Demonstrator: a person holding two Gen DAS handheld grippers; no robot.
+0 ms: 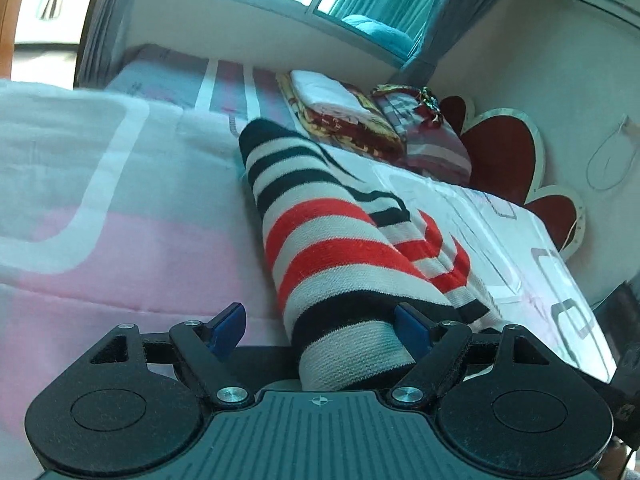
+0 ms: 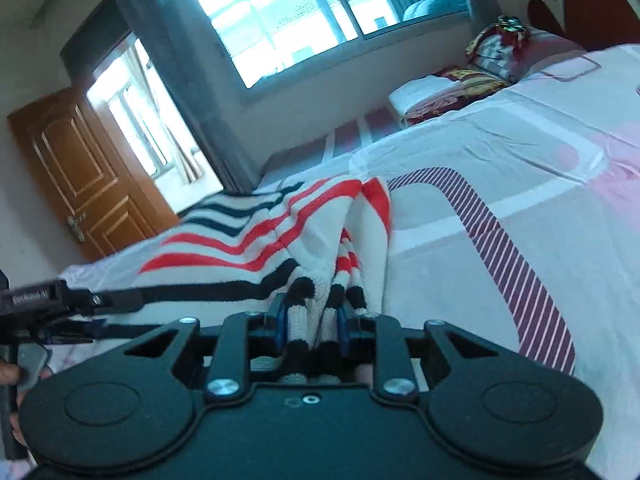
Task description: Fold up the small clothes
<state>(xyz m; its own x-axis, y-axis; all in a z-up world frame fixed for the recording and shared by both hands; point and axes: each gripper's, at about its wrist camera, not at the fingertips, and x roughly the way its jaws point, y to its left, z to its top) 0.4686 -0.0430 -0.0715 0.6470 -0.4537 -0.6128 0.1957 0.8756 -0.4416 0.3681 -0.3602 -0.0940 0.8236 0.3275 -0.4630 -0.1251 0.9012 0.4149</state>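
Observation:
A knitted garment with red, black and white stripes point(image 1: 320, 240) lies on the bed. In the left wrist view my left gripper point(image 1: 320, 326) is open; the garment's hem lies between the blue pads, touching the right one, with a gap at the left one. In the right wrist view my right gripper point(image 2: 312, 326) is shut on a bunched edge of the same striped garment point(image 2: 256, 240), which stretches away to the left. The left gripper point(image 2: 52, 304) shows at the left edge of that view.
The bed has a pink and white cover point(image 1: 120, 220) point(image 2: 500, 168). Folded blankets and pillows point(image 1: 360, 120) lie at the far end by a red and white headboard point(image 1: 504, 152). A window point(image 2: 300, 12) and a wooden door point(image 2: 80, 176) stand behind.

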